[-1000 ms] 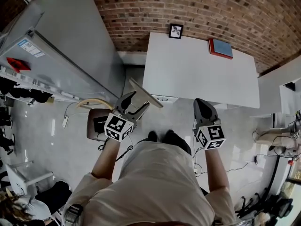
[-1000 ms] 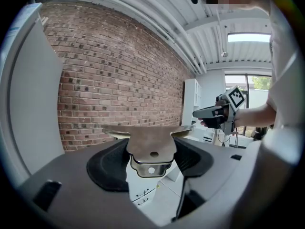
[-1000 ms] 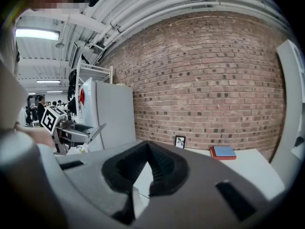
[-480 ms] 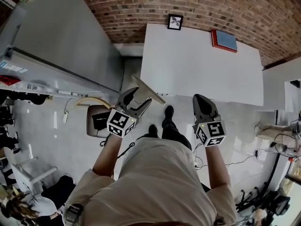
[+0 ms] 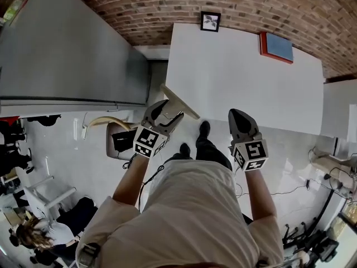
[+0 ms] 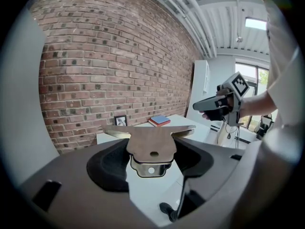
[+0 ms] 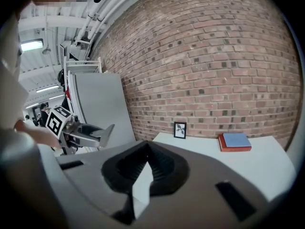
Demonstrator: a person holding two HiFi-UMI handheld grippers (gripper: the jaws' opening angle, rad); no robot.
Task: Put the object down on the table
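A flat tan board with a metal clip (image 5: 179,100) sticks out of my left gripper (image 5: 167,111), which is shut on it. The board hangs in the air just off the near left corner of the white table (image 5: 240,77). In the left gripper view the board (image 6: 151,144) lies flat between the two dark pads, wider than the jaws. My right gripper (image 5: 239,116) is level with the left one, shut and holding nothing, short of the table's near edge. Its own view shows its jaws meeting at the tip (image 7: 145,149).
A small framed picture (image 5: 210,21) and a red and blue book (image 5: 277,46) sit at the table's far edge by the brick wall. A big grey panel (image 5: 67,54) stands on the left. A brown stool (image 5: 117,141) and cables lie on the floor below.
The person has stepped toward the table, which now looks closer and larger. Both grippers have come nearer its near edge. The left gripper's hold on the board is unchanged.
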